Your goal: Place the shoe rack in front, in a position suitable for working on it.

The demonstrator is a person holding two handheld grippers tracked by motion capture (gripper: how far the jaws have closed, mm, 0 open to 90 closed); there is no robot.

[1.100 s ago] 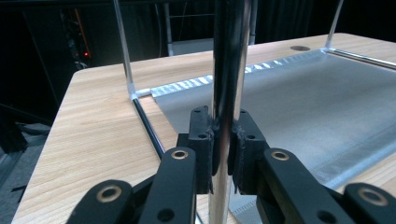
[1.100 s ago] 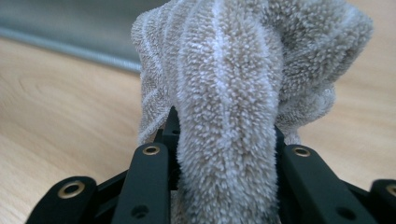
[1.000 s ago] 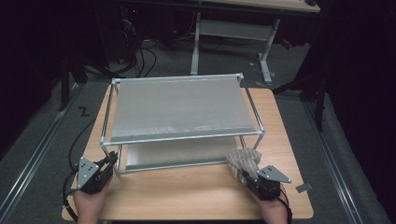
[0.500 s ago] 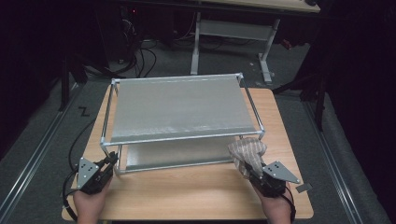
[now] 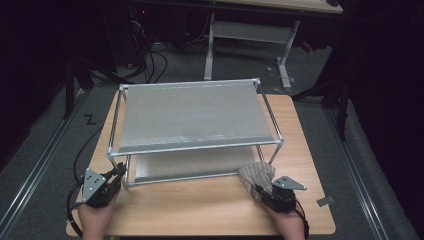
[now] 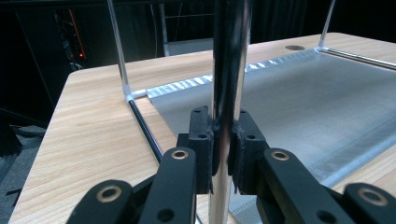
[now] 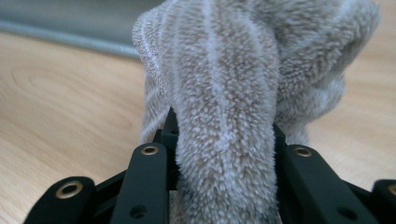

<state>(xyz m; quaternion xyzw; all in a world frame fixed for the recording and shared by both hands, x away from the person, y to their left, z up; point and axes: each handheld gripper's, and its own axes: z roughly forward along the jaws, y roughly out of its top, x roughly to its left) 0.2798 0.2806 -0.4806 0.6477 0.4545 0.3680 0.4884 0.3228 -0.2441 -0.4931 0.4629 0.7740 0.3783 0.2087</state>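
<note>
A two-tier metal rack with grey shelves stands on the wooden table. My left gripper is shut on the rack's front left upright post, which runs straight up between the pads. My right gripper is at the front right, shut on a bunched beige striped cloth. In the right gripper view the fluffy cloth bulges up between the jaws, just above the tabletop and close to the rack's lower shelf edge.
The rack's lower shelf spreads to the right of the held post. Beyond the table are a grey floor with cables and a white desk frame. A small grey tag lies at the table's right front.
My right gripper with the cloth rose a little toward the rack, then came back down and nearer the front edge. The left gripper has stayed on the post.
</note>
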